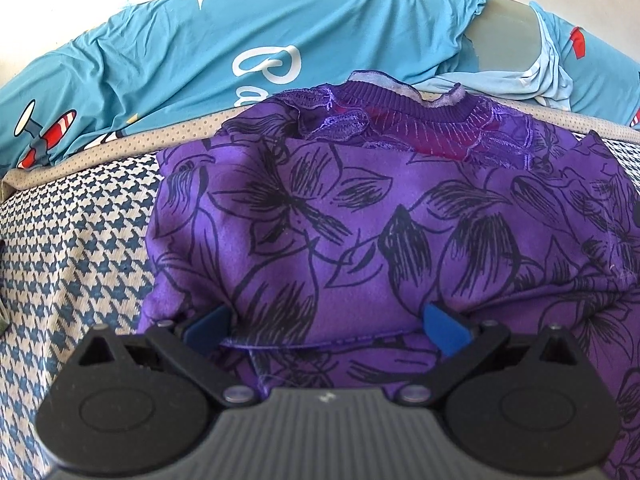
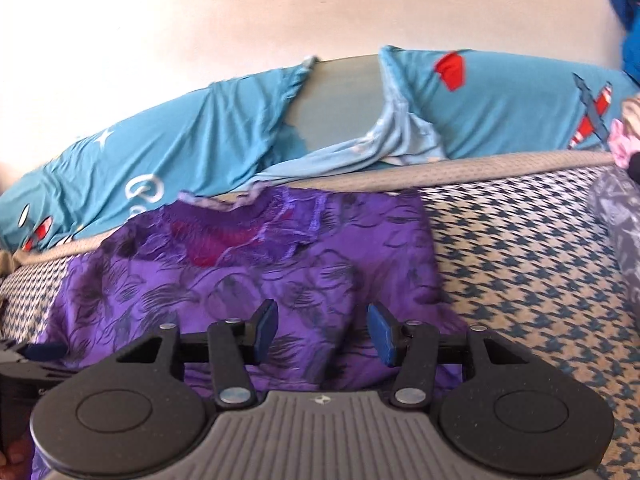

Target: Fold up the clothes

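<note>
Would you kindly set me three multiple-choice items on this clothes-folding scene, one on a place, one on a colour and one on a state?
1. Where does the purple flower-printed top lie?
A. on the houndstooth-patterned bed cover
B. on a wooden floor
C. over a chair back

2. What colour is the cartoon-printed cloth behind the top?
A. yellow
B. turquoise blue
C. black

3. How do the right gripper's jaws stand?
A. clamped on a pillow
B. shut with nothing between them
C. apart, over the top

Key: 1 A, the blue-and-cream pattern shows around the top; 2 B, it is blue in both views; 3 C, a gap shows between the blue pads.
</note>
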`<state>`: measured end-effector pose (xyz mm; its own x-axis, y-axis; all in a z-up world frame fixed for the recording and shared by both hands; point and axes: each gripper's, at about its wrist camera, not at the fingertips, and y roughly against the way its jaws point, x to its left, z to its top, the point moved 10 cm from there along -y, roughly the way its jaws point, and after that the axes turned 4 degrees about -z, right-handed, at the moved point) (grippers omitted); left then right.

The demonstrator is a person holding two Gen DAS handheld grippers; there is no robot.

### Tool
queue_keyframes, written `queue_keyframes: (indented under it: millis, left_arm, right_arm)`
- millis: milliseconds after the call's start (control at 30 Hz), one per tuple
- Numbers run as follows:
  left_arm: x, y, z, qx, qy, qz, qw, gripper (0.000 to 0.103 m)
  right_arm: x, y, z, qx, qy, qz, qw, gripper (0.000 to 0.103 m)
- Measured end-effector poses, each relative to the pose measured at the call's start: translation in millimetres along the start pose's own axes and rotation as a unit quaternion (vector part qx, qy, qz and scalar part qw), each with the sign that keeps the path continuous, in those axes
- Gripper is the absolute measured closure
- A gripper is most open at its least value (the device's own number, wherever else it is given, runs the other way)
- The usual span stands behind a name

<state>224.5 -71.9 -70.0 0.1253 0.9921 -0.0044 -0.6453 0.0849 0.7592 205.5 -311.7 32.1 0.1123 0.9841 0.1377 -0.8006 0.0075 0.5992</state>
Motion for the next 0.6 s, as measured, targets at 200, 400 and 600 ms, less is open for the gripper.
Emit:
queue_keyframes:
  millis: [200,400,600]
  left_arm:
    - [-1.2,-1.4,1.0,-0.002,-0.004,0.004,1.0000,0.000]
    - [-2.2,-2.6,1.1,-0.004,-0.006,0.007,1.0000,0.000]
    - [-2.4,-2.3,0.5,-0.004,-0.008,0.007,0.9999,0.000]
  right_arm:
    - [-32.6,-0.1,1.2,0.005,-0.027,-0.010,1.000,0.046]
    - [-52.1,-5.1,-4.0,0.020,-0.049,-0.009,0.999,0.041]
    - [-57.2,-21.3,-20.9,0.057,-0.068,0.004,0.996,0.033]
